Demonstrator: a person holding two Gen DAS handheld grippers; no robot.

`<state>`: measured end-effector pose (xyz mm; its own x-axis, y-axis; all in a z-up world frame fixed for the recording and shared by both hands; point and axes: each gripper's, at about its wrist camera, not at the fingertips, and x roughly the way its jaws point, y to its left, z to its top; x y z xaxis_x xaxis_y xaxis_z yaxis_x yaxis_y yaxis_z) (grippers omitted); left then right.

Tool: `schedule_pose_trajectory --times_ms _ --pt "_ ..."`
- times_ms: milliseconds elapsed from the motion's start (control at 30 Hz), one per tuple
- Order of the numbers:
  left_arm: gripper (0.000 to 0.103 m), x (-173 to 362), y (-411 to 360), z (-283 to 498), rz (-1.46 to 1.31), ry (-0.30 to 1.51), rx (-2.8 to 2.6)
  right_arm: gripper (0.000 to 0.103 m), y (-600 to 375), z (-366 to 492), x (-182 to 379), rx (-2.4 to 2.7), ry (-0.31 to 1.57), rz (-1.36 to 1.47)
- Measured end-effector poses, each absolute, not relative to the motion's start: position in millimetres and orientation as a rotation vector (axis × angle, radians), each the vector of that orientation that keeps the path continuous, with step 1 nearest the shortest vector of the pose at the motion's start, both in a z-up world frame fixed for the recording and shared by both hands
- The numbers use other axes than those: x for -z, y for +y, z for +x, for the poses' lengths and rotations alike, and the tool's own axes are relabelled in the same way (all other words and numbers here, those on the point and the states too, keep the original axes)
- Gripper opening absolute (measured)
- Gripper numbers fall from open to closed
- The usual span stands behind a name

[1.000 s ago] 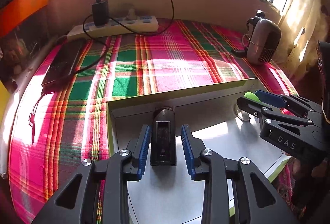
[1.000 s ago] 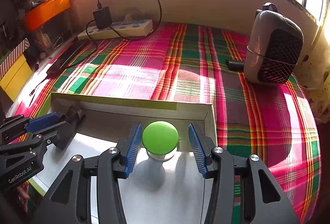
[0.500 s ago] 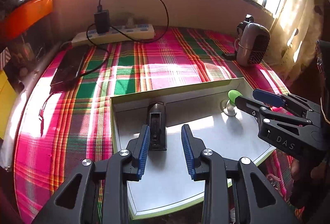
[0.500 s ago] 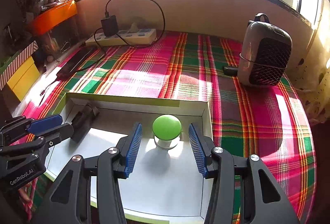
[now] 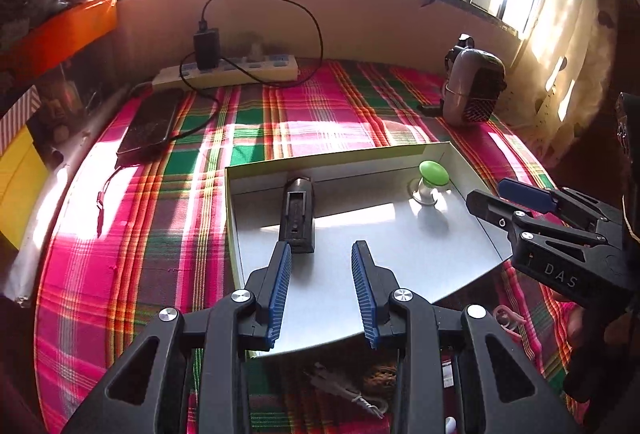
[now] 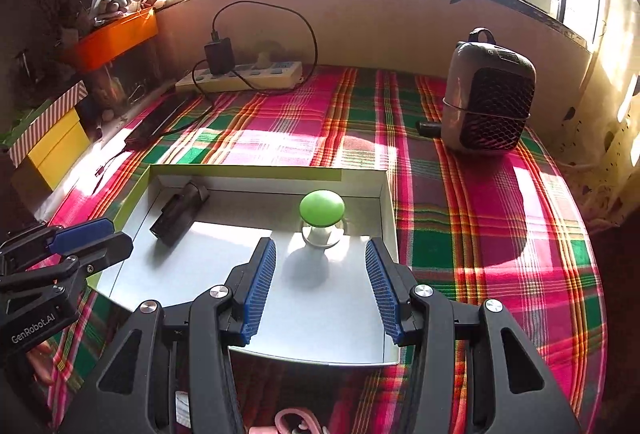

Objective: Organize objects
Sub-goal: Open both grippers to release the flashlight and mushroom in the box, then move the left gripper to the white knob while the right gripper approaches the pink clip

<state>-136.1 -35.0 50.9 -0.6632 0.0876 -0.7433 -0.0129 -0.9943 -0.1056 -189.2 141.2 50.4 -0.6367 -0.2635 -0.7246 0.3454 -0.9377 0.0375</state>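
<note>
- Two grippers hover over a white box (image 6: 320, 314): left gripper (image 5: 320, 274) and right gripper (image 6: 320, 274), jaws apart, holding nothing.
- Inside the box, a black device (image 5: 297, 214) lies near its far wall (left side); a green-capped bottle (image 6: 322, 218) stands upright at right.
- Farther off on the plaid bedspread (image 6: 480, 214): a small heater (image 6: 490, 110), a power strip (image 5: 228, 72).

We hold two black grippers side by side, both angled downward. Our left gripper (image 5: 320, 258) has its blue-padded jaws apart with nothing between them. Our right gripper (image 6: 320, 254) also has its jaws apart and empty, spread wider than the left.
</note>
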Motion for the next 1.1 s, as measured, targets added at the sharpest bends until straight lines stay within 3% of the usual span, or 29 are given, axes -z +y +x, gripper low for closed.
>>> schedule_pose_trajectory --times_ms 500,1000,1100 --pt "0.03 -39.1 -44.2 -69.8 -1.238 -0.233 -2.799 0.048 168.5 -119.2 -50.4 2.56 0.12 1.054" --pt "0.03 -16.3 -3.7 -29.7 -1.254 -0.152 -2.55 0.048 202.7 -87.1 -19.0 2.589 0.091 1.145" --pt "0.034 -15.5 5.8 -27.1 -1.257 -0.111 -2.532 0.048 205.8 -84.4 -13.8 2.587 0.093 1.163"
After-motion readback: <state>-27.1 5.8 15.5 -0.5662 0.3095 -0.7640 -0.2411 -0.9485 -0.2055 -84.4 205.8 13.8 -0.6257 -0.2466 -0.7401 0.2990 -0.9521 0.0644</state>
